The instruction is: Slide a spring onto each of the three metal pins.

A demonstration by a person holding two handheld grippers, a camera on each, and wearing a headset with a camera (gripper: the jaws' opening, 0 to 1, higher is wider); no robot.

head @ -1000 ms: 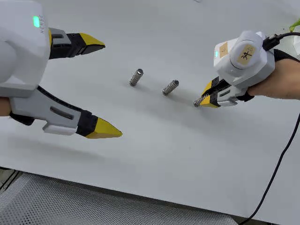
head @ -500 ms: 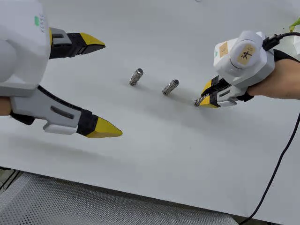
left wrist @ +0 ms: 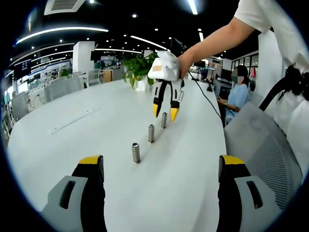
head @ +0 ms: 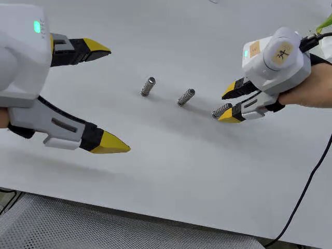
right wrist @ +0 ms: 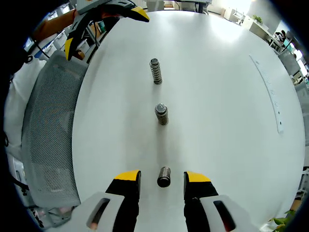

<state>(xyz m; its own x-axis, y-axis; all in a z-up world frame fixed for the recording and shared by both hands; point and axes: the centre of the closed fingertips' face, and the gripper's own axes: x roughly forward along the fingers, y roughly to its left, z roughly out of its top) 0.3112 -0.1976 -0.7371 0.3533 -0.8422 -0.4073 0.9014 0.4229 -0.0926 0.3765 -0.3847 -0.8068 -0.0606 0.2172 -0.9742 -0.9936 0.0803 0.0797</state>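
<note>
On the white table [head: 176,176], all three pins [right wrist: 161,108] stand in a row, each apparently wearing its spring: the far spring [head: 148,86], the middle spring [head: 186,96] and the last spring [head: 221,110], flanked by the right gripper [head: 222,107], jaws parted. The left gripper [head: 119,100] hovers wide open, well apart. Little seems left to do.

Open tabletop [head: 171,171] around pins [head: 186,97] (three upright)
</note>
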